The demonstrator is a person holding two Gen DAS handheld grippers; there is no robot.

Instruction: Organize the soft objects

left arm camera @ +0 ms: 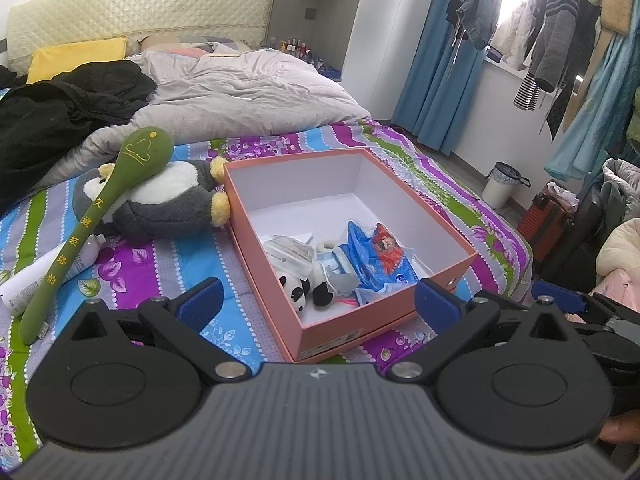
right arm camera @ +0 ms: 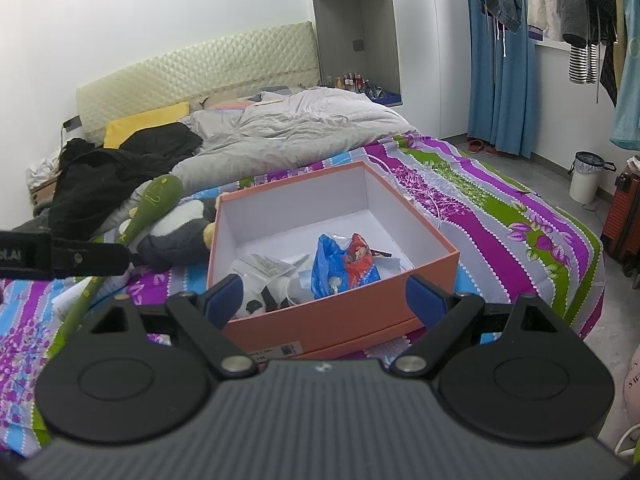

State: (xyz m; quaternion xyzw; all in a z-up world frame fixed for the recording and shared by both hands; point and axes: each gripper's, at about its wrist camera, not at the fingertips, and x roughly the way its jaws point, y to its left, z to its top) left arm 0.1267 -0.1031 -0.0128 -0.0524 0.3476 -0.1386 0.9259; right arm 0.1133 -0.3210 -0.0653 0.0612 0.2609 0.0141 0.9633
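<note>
Both grippers hang empty, jaws spread wide, above the bed's foot edge, facing the orange box [left arm camera: 348, 240]. Left gripper [left arm camera: 316, 300] lines up on the box's near corner; right gripper [right arm camera: 324, 296] sits over its near wall. The penguin plush [left arm camera: 160, 196] lies outside, touching the box's left wall, its long axis running leftward, green massage stick [left arm camera: 96, 216] across it. I judge the left gripper nearer; the reach goes forward and left.

Your bed [left arm camera: 460, 200] wore a striped floral sheet; on it lay the orange box [left arm camera: 280, 276], a plush penguin [left arm camera: 160, 204], a white bottle [left arm camera: 44, 272], a grey duvet [left arm camera: 248, 88] and black clothes [left arm camera: 60, 112].
</note>
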